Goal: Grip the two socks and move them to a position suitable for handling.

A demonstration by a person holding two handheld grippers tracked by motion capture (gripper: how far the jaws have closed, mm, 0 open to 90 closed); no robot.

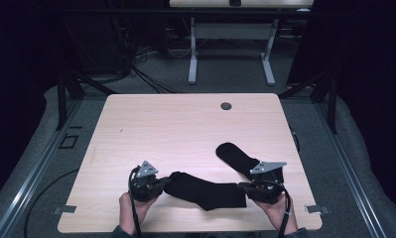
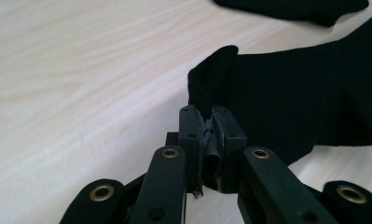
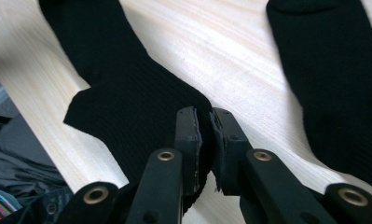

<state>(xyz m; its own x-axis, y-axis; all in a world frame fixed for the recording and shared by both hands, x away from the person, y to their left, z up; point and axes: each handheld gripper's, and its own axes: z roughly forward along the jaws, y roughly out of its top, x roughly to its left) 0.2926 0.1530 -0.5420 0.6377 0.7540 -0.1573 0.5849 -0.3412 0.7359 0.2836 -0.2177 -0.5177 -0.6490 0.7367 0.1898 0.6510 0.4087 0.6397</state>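
A black sock (image 1: 205, 191) lies stretched across the near part of the light wooden table (image 1: 185, 124), between both grippers. My left gripper (image 1: 161, 184) is shut on its left end; in the left gripper view the jaws pinch the sock (image 2: 286, 102) at its edge, and my left gripper (image 2: 207, 122) rests low over the wood. My right gripper (image 1: 242, 187) is shut on the sock's right end, and in the right gripper view the cloth (image 3: 127, 93) is folded between my right gripper's (image 3: 205, 122) jaws. A second black sock (image 1: 237, 157) (image 3: 333, 70) (image 2: 291, 7) lies flat just beyond.
A round cable hole (image 1: 226, 105) sits near the table's far edge. The near table edge (image 3: 39, 116) runs close beside the held sock. Another desk's white legs (image 1: 193, 54) and loose cables (image 1: 146, 74) are on the floor behind.
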